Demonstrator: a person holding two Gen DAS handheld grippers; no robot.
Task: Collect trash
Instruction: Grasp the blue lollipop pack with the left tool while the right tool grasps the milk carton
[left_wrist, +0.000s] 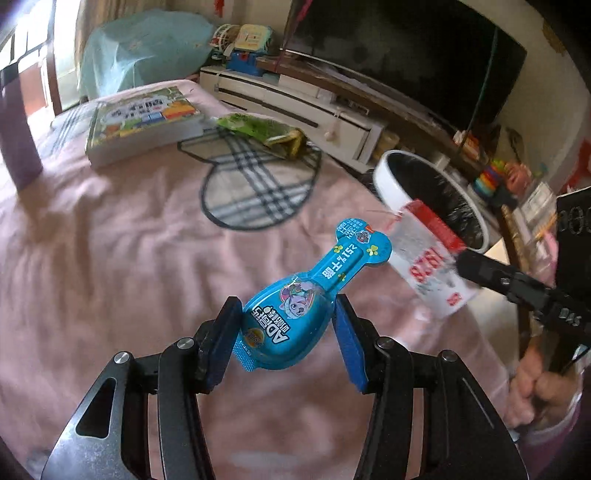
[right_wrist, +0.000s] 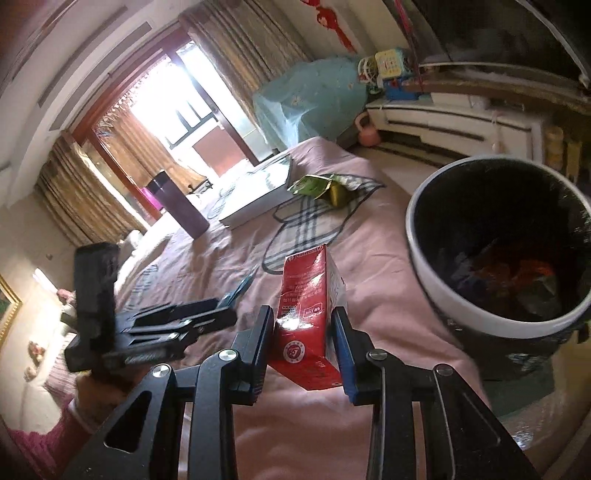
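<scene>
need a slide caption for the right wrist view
Right tongs shut on a red carton above the pink bedspread, beside the trash bin.

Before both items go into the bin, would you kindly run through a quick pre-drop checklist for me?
1. Left gripper holds blue snack packet: ok.
2. Right gripper holds red carton: ok.
3. Trash bin open, with room inside: ok.
4. Carton over the bin mouth: not ok, still short of the rim.
5. Packet over the bin: not ok, above the pink cloth.
6. Carton empty: cannot tell.
</scene>
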